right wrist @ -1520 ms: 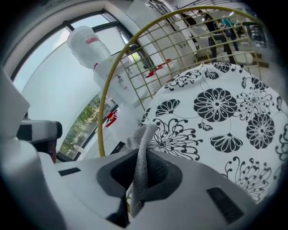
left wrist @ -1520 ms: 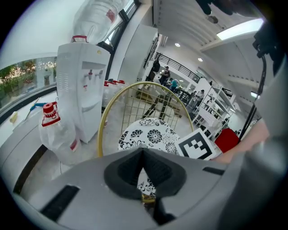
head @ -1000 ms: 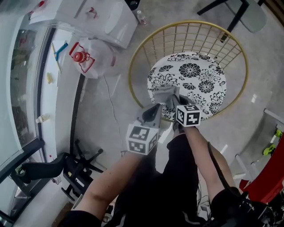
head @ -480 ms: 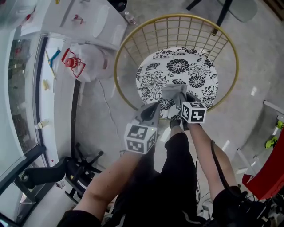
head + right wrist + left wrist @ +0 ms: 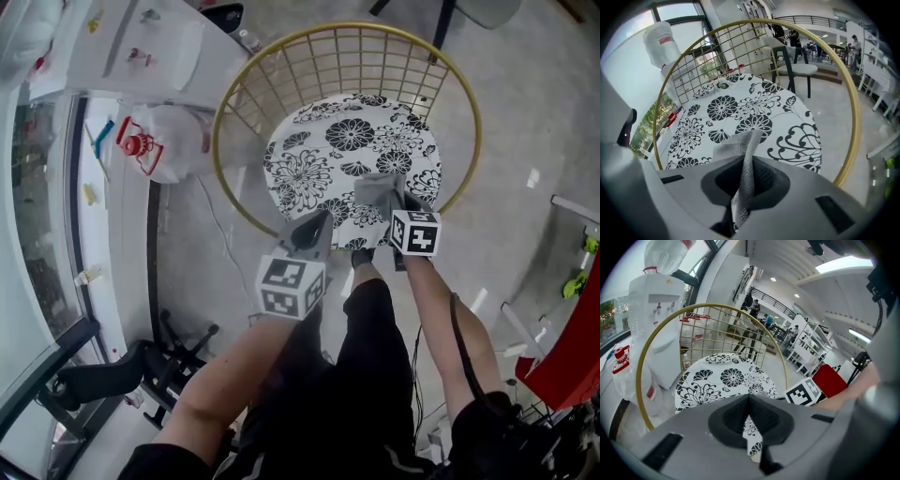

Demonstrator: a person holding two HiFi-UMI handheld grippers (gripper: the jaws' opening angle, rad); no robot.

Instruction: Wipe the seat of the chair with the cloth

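One grey cloth (image 5: 737, 146), pinched in the right gripper (image 5: 746, 180), trails forward onto the seat (image 5: 328, 155) by its near right edge. The floral surface runs ahead and leftward to the gold wire back (image 5: 349, 58). The left gripper (image 5: 749, 416), jaws pressed together on nothing, hovers at the near edge over pale polished floor (image 5: 525, 122).

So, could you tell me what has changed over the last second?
The right gripper has dragged the grey cloth across the front of the seat, from the person's left toward their right. It stays shut on the cloth; the left gripper stays shut and empty by the seat's front edge.
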